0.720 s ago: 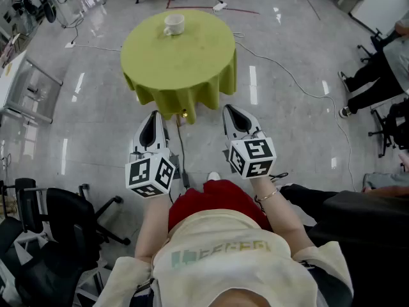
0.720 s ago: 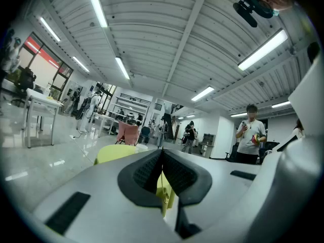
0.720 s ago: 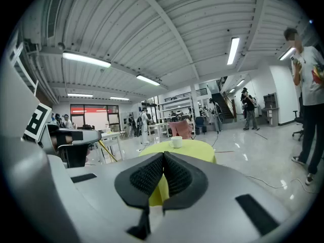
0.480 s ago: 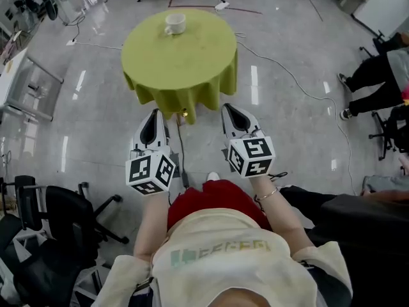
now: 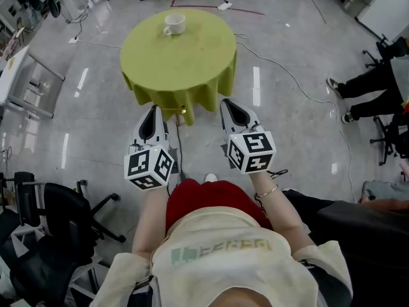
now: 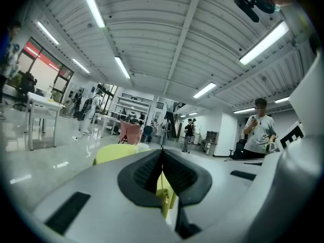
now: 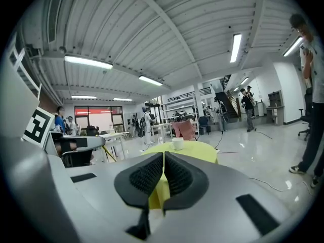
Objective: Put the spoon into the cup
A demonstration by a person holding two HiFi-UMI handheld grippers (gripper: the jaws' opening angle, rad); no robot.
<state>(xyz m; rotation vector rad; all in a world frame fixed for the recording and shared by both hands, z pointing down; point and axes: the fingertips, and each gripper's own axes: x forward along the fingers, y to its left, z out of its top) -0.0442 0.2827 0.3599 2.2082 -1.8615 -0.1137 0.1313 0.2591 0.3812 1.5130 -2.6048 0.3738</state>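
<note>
Well short of the far table and cup, the left tool and right tool, both clenched empty, have only inched forward, so the task has barely begun.

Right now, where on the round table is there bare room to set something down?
Almost all of the green table is bare: the near half facing the left gripper and right gripper, the middle and the right side. Only the far-left rim is taken, by the white cup.
</note>
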